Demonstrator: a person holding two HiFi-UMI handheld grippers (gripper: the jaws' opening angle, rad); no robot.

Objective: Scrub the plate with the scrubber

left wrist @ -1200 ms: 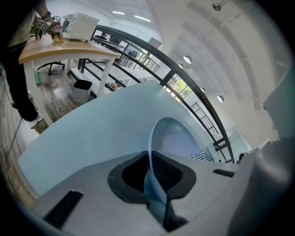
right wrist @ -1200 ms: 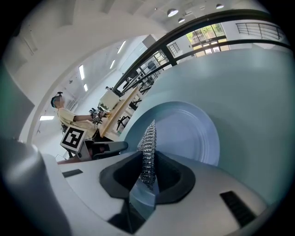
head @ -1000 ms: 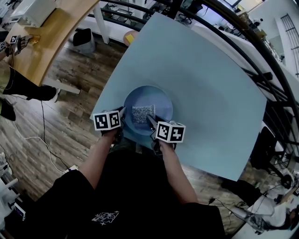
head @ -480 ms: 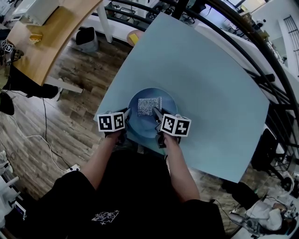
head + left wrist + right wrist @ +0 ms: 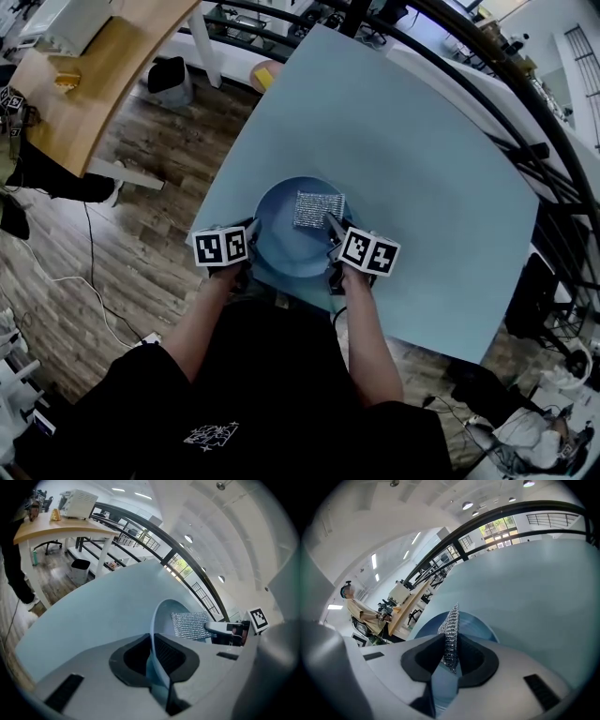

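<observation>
Presently on view, listed in order.

- One plate: blue and round, lying on the pale blue desk near its front edge, just ahead of the person.
- One left hand-held gripper: its jaws are closed on the plate's near-left rim, which runs edge-on between the pads. It steadies the plate where it did a second ago.
- One right hand-held gripper: its jaws are pinched tight on the scrubber, a silver mesh pad taken by its near edge.
- Change noted: over the last second the scrubber travels from the plate's left-centre to its far right part, while the plate stays put.
- Reading: a scrubbing stroke is under way across the dish, and further passes probably remain. From above it is hard to tell whether the mesh presses flat on the surface or rides slightly lifted.
</observation>
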